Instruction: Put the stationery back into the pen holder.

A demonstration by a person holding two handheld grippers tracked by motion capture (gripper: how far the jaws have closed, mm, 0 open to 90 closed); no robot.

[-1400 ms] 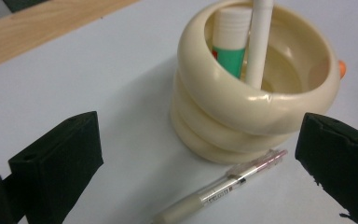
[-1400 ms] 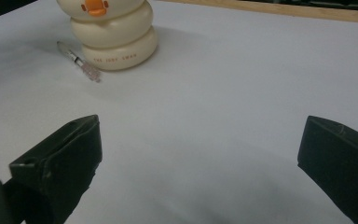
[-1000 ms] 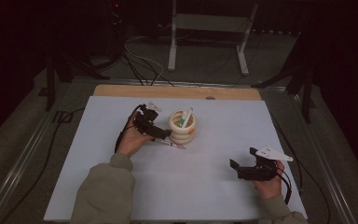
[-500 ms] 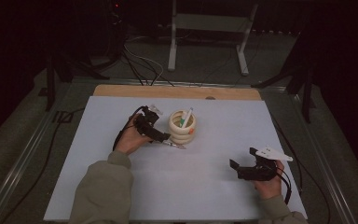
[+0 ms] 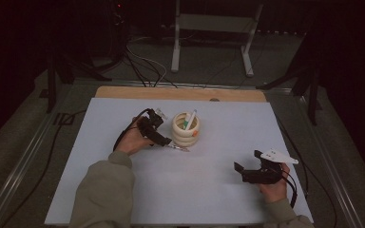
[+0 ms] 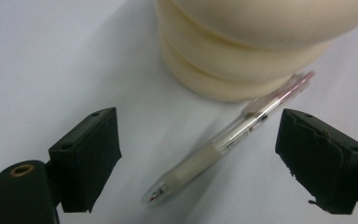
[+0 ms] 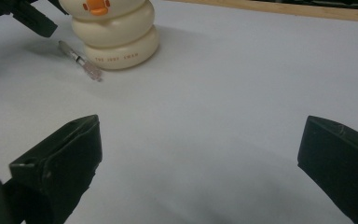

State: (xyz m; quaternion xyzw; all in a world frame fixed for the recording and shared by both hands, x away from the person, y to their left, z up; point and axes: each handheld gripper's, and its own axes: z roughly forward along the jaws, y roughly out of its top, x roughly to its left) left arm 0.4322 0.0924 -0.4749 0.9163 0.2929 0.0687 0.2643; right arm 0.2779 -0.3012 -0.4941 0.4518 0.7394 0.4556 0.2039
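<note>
1. Clear plastic pen with a pale rubber grip [image 6: 223,142] lying flat on the white desk [image 5: 209,190], touching the base of the cream ringed pen holder [image 5: 186,129].
2. Long axis diagonal in the left gripper view, tip toward the camera, far end against the holder.
3. Left tongs [image 6: 205,158] spread wide, straddling the pen without touching.
4. Right tongs [image 7: 200,163] spread, well apart from the holder.

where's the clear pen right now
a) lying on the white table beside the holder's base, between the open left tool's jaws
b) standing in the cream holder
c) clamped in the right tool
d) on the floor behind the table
a: the left gripper view shows the clear pen flat on the table next to the cream holder, with the left tool open around it and not touching it.
</note>
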